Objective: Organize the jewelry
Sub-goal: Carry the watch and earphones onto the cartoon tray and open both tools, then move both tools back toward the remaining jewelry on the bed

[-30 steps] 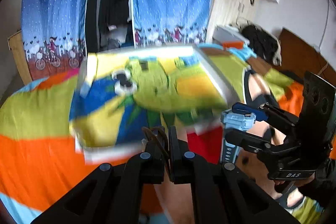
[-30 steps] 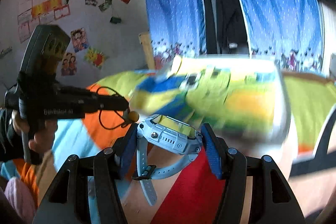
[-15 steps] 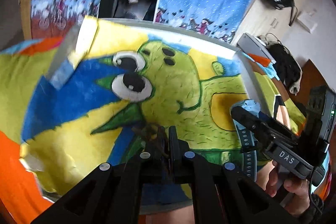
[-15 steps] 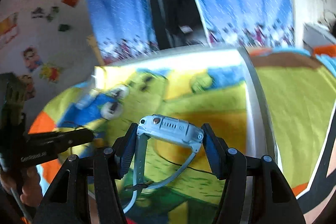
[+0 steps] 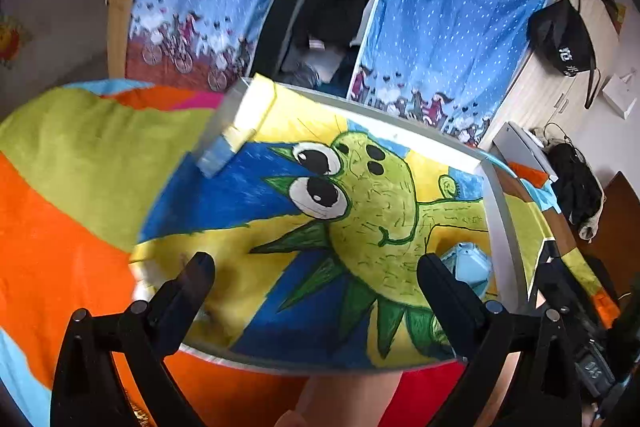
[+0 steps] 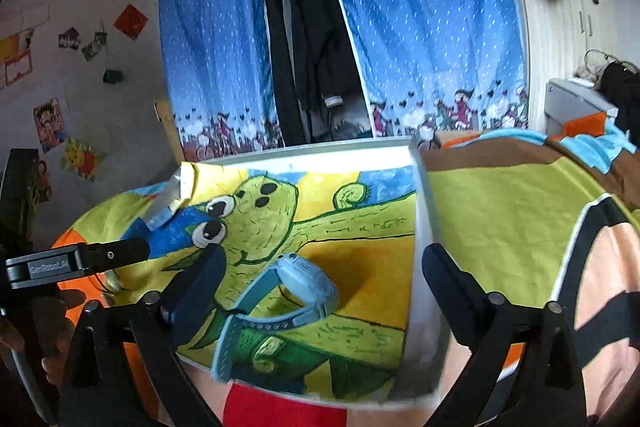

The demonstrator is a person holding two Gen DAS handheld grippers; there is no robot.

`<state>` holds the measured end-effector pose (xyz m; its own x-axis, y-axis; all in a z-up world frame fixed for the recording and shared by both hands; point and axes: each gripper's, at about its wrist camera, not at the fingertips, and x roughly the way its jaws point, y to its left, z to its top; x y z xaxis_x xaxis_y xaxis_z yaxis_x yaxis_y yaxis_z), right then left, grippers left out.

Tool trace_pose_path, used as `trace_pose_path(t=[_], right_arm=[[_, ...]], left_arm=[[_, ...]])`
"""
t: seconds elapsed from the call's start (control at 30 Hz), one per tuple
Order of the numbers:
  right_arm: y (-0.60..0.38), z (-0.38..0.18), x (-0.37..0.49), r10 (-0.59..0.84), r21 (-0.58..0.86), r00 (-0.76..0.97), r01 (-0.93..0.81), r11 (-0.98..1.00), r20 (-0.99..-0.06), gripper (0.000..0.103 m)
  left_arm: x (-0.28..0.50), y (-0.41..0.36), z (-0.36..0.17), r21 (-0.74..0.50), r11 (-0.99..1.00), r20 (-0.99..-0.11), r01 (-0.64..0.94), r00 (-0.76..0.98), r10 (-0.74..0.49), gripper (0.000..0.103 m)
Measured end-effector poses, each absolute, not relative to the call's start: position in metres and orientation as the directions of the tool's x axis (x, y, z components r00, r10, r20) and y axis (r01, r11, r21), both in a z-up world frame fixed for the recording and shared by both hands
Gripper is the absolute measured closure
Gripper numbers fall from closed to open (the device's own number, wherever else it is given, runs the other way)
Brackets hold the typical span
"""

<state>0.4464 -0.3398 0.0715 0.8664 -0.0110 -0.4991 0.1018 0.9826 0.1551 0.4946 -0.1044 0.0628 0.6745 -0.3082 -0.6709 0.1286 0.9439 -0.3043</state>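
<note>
A shallow box [image 5: 496, 211] lined with a green cartoon drawing lies on a colourful bed cover; it also shows in the right wrist view [image 6: 420, 219]. A light blue watch [image 6: 296, 291] lies inside it on its side, strap hanging over the near edge; it also shows in the left wrist view [image 5: 468, 263]. My right gripper [image 6: 320, 279] is open, fingers either side of the watch, not touching. My left gripper [image 5: 312, 275] is open and empty over the box's near left part. The hair tie it held is not visible.
The bed cover [image 5: 60, 219] has orange, green and red patches. Blue curtains [image 6: 432, 27] and dark hanging clothes stand behind the box. A wardrobe with a black bag [image 5: 564, 39] is at the right. The left gripper's body [image 6: 72, 263] shows in the right wrist view.
Both grippers have opened. The right one let go of the watch, which now lies in the box. The left one let go of the dark hair tie.
</note>
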Motion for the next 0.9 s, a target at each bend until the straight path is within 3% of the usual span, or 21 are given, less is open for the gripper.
trace_pose_path(t=[0.27,0.47,0.9], right_arm=[[-0.319,0.091,0.383,-0.047,0.078,0.912,0.086,0.993,-0.407,0.001],[-0.302,0.096,0.336,-0.044,0.053,0.922,0.07,0.996,-0.385,0.001],[-0.257,0.107,0.243,-0.011,-0.027,0.941,0.002,1.0,-0.338,0.001]], left_arm=[[0.427,-0.085,0.086,-0.168,0.974,-0.572,0.155,0.789,-0.224,0.0],[0.378,-0.062,0.098,-0.148,0.981,-0.526,0.129,0.829,-0.188,0.0],[0.281,-0.011,0.081,-0.119,0.991,-0.527,0.052,0.843,-0.108,0.0]])
